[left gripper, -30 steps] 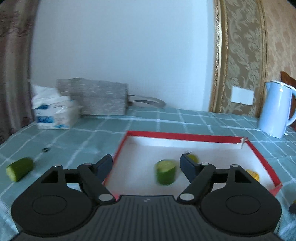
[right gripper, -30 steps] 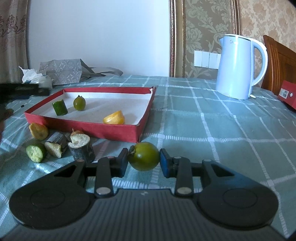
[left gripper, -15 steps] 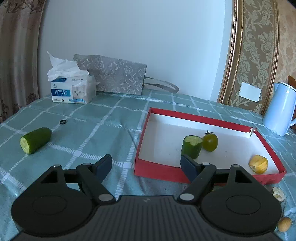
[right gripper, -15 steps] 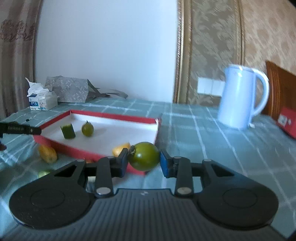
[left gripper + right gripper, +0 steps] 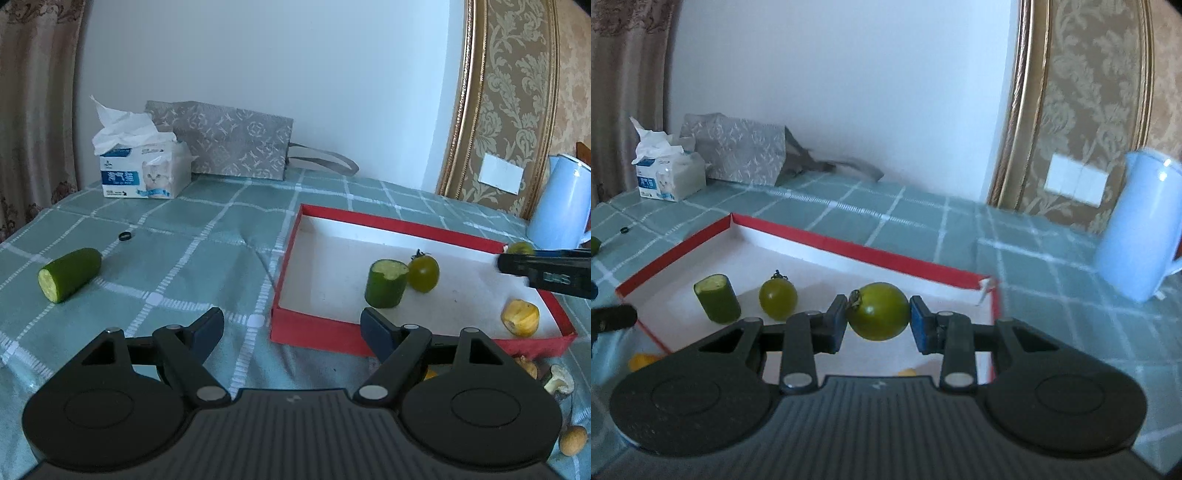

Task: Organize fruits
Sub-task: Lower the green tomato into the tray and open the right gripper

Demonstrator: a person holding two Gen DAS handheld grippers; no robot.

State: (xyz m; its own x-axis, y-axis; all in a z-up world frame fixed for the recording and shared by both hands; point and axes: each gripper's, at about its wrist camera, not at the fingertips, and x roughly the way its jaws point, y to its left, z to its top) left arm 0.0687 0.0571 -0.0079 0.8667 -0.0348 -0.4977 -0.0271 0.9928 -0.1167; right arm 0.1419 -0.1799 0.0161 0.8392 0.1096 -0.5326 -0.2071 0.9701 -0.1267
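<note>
Left wrist view: we see our left tool (image 5: 291,328) tilted down over the worktop (image 5: 207,258), jaws spread wide with nothing between them, just before the red tray (image 5: 317,332). Inside the tray stand a cucumber stub (image 5: 386,283), a small green tomato (image 5: 424,273) and a yellow piece (image 5: 520,317). Another cucumber piece (image 5: 69,274) lies apart on the cloth.

Right wrist view: our right tool (image 5: 877,320) is clamped on a large green tomato (image 5: 879,312), tilted down above the tray's white floor.
</note>
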